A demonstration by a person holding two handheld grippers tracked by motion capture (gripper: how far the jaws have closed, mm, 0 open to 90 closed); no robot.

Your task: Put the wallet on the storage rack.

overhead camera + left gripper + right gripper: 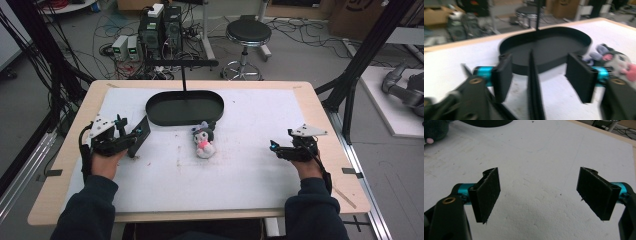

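Note:
A small plush toy (204, 141), dark-headed with a pink and white body, lies on the white mat just in front of a black oval tray (185, 119). My left gripper (130, 128) is at the mat's left, open and aimed at the tray (549, 65). A thin black flat piece (534, 87) stands edge-on between its jaws, touching neither pad. The plush toy (616, 61) lies to the right, beyond its right jaw. At the mat's right my right gripper (280, 141) is open over bare mat, nothing between its fingers (486, 195). The plush toy (435, 130) lies far off at upper left.
The white mat (240, 170) covers most of the wooden table (75, 150). A black post (183, 75) rises behind the tray. Past the far edge are a stool (247, 35), computer boxes (160, 27) and floor cables. A black frame leg (350, 80) stands at the right.

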